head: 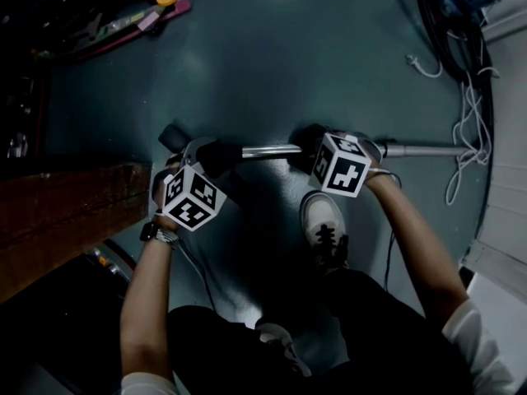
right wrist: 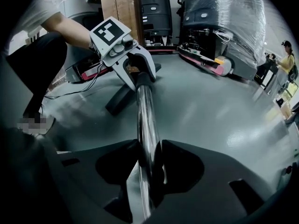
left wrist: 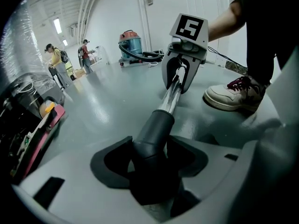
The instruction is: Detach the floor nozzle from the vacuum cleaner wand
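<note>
Stretching across the grey floor in the head view, the chrome wand runs between the 2 grippers. The dark floor nozzle sits at the wand's left end, joined to it. The left gripper pinches the nozzle's black neck, its pads pressed on both sides. The right gripper clamps the bare chrome tube, well apart from the left one.

Glossy teal floor carries white cables (loosely tangled) and a sneaker.
</note>
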A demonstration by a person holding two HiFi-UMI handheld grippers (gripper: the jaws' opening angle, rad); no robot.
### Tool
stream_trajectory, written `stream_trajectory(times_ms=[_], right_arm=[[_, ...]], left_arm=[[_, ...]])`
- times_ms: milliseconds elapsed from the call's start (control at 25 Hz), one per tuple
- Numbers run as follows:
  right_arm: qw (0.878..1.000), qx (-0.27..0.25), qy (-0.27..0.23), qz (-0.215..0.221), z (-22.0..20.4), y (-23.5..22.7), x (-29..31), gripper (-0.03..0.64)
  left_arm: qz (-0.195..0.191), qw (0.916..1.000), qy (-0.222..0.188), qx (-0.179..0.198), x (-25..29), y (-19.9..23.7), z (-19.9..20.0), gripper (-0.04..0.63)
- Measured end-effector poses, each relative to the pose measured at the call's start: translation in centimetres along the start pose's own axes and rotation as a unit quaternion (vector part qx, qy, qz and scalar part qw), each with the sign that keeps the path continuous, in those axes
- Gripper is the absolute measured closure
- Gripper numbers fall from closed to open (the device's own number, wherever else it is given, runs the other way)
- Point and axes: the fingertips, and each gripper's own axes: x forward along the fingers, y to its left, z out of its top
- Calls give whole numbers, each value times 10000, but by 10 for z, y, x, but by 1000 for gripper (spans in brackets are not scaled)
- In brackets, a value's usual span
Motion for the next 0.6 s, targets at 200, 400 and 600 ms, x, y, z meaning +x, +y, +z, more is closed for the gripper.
stream_trajectory(times_ms=[200, 400, 600], right_arm=[[9999, 41, -98, -59, 1, -1, 1, 445], [10000, -27, -76, -44, -1, 2, 4, 445], [9998, -133, 104, -41, -6, 9, 8, 445]], left_arm=[[58, 10000, -6, 25, 0, 2, -2, 359], [-576, 9969, -15, -533, 5, -6, -9, 368], [-893, 9917, 130, -912, 6, -14, -14, 373]])
